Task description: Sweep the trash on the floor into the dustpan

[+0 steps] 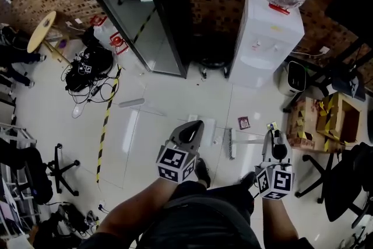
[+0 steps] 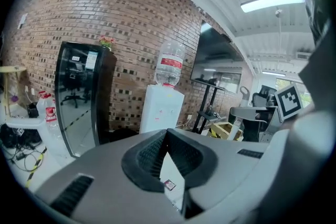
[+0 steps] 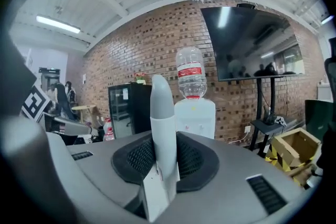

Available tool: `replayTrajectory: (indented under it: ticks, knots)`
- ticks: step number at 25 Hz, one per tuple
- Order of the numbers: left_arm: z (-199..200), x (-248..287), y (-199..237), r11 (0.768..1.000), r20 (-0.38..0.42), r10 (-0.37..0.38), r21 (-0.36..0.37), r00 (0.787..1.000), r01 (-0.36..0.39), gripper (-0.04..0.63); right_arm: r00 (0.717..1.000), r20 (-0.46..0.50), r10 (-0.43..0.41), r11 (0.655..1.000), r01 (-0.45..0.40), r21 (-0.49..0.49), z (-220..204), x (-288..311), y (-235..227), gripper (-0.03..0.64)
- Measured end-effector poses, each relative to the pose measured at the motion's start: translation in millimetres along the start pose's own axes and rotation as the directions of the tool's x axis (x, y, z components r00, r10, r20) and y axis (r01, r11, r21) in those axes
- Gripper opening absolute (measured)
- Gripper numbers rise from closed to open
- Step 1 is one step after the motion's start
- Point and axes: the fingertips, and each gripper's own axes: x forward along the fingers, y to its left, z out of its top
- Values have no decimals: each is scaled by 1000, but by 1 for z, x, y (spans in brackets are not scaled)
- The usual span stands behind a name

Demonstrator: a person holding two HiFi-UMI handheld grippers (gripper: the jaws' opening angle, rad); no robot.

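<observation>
In the head view my left gripper [image 1: 195, 125] hangs over the white floor, shut on a flat white piece that I take for the dustpan [image 1: 208, 124]. In the left gripper view that white piece [image 2: 173, 176] is pinched between the black pads. My right gripper [image 1: 273, 136] is shut on the broom's grey-white handle [image 3: 160, 113], which stands upright between its jaws. The broom's head [image 1: 231, 144] rests on the floor between the two grippers. A small red packet of trash [image 1: 243, 122] lies just beyond it.
A water dispenser [image 1: 265, 38] and a black glass-door cabinet [image 1: 148, 14] stand against the brick wall ahead. Cardboard boxes [image 1: 326, 119] and black chairs [image 1: 344, 183] crowd the right. Cables [image 1: 87, 70], a chair base [image 1: 58, 169] and a yellow-black tape line [image 1: 105, 125] lie left.
</observation>
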Motion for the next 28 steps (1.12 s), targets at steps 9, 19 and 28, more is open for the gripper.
replayTrajectory:
  ticks: [9,19,28]
  knots:
    - [5,-6,2,1000,17,-10,18,1000,9,11,995,-96,40,998,-43,-38,-40,-6,18,100]
    - [-4,-37,26,1000,18,28,7,999,-28,9,998,-57,21,982,-10,191,-23,80,60,117]
    - [-3,-69,47,996,34,84,-26,996,-83,9,999,-29,-20,965,27,262,-14,82,62,109]
